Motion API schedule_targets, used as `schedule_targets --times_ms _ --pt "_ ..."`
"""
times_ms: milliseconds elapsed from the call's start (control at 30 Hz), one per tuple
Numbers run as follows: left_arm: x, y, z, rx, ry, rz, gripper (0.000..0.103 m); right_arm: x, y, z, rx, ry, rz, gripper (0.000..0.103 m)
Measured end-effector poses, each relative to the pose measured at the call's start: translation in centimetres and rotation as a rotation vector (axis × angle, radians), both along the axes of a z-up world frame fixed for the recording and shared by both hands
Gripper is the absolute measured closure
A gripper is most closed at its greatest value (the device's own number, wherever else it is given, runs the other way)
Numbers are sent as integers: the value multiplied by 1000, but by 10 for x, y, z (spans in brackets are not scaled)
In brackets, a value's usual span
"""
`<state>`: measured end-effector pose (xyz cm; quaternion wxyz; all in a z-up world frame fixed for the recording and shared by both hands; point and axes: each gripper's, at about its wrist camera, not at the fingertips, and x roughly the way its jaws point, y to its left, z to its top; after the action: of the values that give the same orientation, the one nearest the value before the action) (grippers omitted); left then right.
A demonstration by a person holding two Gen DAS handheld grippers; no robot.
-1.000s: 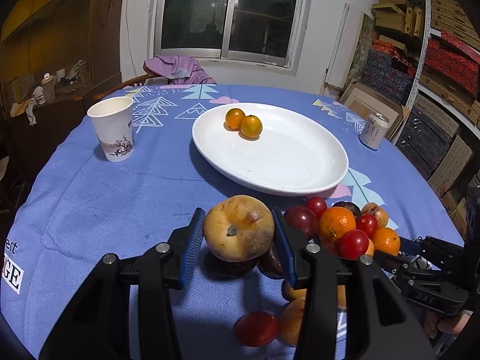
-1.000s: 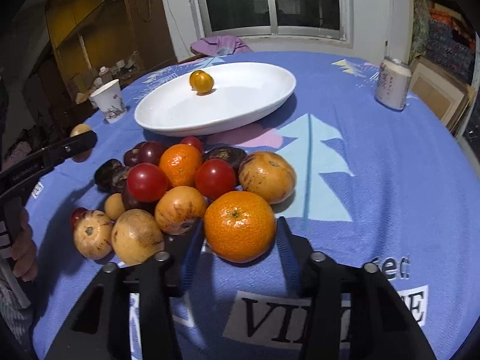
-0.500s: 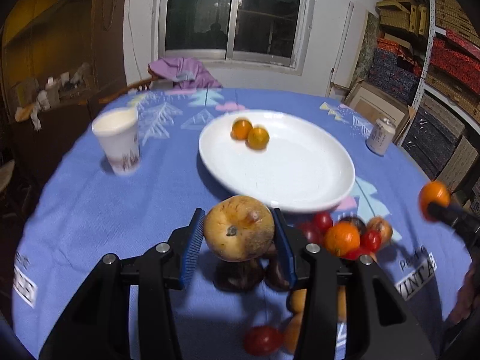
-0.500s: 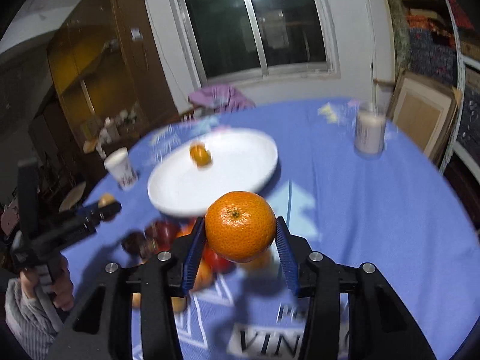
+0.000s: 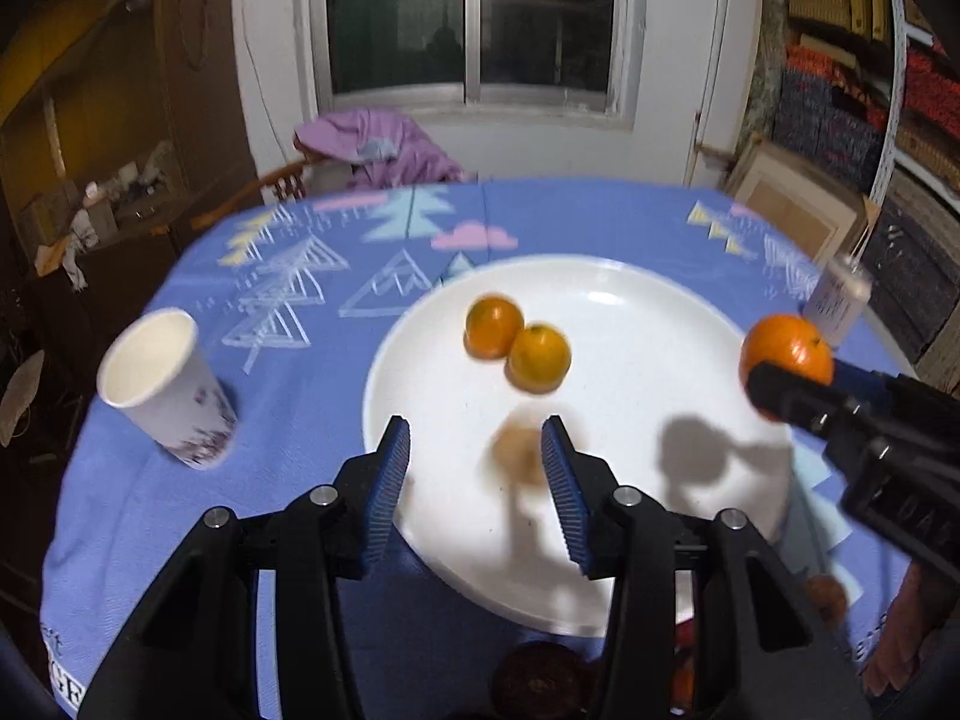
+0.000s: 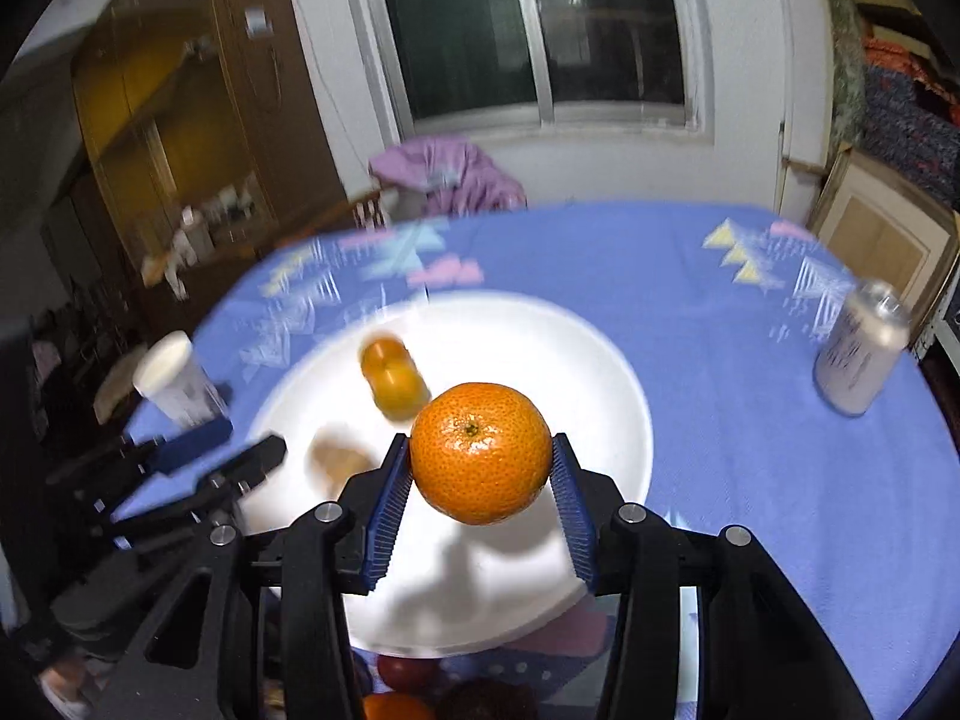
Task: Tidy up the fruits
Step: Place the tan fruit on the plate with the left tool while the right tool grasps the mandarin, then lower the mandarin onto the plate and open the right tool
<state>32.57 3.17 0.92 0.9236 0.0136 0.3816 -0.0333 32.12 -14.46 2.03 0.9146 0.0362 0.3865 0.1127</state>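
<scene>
- Left gripper point(image 5: 475, 438): jaws stood apart with nothing pressed between the blue pads; it hung over the near part of the white plate point(image 5: 630, 312).
- Brownish fruit point(image 5: 519, 456): lay on the plate just beyond the left fingertips. It was smeared by blur, so its kind could not be told.
- Right gripper point(image 6: 480, 444): closed on a tangerine point(image 6: 480, 453), pads pressing both sides, held above the plate. From the left wrist view its body ran off the right edge.
- Two small oranges point(image 5: 493, 327): on the far part of the plate, touching each other.
- Remaining fruit point(image 6: 486, 702): dark and red pieces at the bottom edge, mostly hidden behind the gripper frame and cut off.
- Paper cup point(image 5: 162, 384): left of the plate, on the blue tablecloth point(image 5: 180, 510).
- Can point(image 6: 861, 360): to the right, blurred, label unreadable.
</scene>
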Motion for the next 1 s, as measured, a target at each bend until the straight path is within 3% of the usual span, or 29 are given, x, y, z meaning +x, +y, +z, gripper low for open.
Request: schedule_targets --times_ms 200,400,533,600,667,733,800,900,1000 --pt "13 11 -27 -38 66 0 58 11 1 -30 -13 99 5 55" --pt "4 16 -17 -64 43 -2 50 4 6 -24 -59 60 -4 51" --pt "-13 21 0 -71 7 2 50 -25 -8 23 28 -61 -20 51" --pt "-27 27 12 -79 -22 10 49 -58 -12 61 61 -181 0 50" --pt "-50 37 25 -90 -58 24 39 -94 -16 91 78 -298 23 33" --pt "-83 50 33 -91 -106 46 30 -135 -19 110 89 -404 50 25" --pt "-114 57 32 -77 -131 46 28 -170 -24 104 84 -460 58 22" --pt "-150 62 12 -56 -124 57 28 -201 -40 72 94 -460 19 22" --pt "-164 59 -14 -5 -76 65 28 -213 -59 40 102 -399 -35 22"
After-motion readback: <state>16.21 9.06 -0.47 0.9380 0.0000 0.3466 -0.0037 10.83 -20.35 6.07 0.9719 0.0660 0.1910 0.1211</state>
